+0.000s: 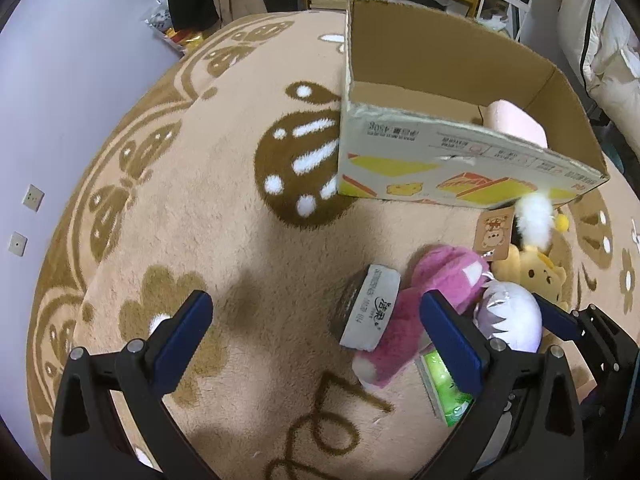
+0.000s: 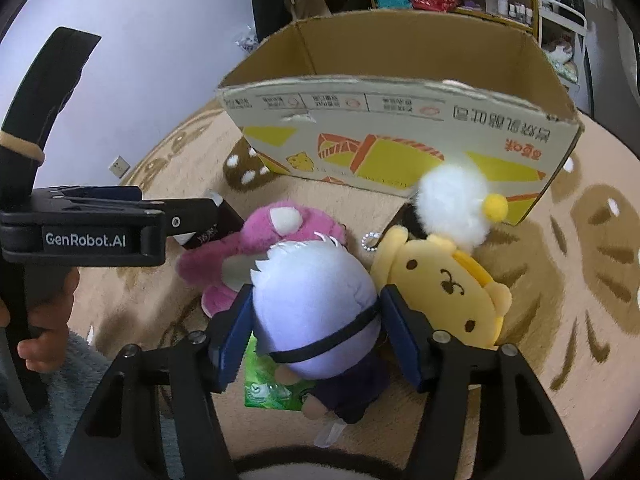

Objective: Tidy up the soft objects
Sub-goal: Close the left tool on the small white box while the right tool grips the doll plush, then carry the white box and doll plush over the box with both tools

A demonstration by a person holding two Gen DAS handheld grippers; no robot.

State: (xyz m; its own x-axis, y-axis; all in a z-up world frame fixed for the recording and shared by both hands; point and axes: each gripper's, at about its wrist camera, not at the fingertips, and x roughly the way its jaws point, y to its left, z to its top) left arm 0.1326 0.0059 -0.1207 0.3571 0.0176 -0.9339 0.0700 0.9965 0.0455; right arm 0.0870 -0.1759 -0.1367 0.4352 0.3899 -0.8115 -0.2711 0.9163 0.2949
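Pale lilac plush, the round head of a white-haired doll (image 2: 316,304), sits between the blue pads (image 2: 234,344) of the right gripper (image 2: 320,332), which bracket it from both sides; the pads look to be at or against the fabric, but I cannot tell if they press it. The doll lies directly ahead of that gripper, over a green packet (image 2: 268,390) on the tan carpet (image 2: 560,320). Just right of the gripper lies a yellow bear plush (image 2: 448,280), with a white fluffy toy (image 2: 452,204) beyond it; to the left and ahead lies a pink plush (image 2: 280,224). Farther ahead stands an open cardboard box (image 2: 400,136). The left gripper (image 1: 316,344) hangs wide apart over bare carpet with nothing between its fingers, a grey block (image 1: 372,308) just ahead of it and the pink plush beside its right finger (image 1: 452,340). A hand (image 2: 44,328) holds its handle.
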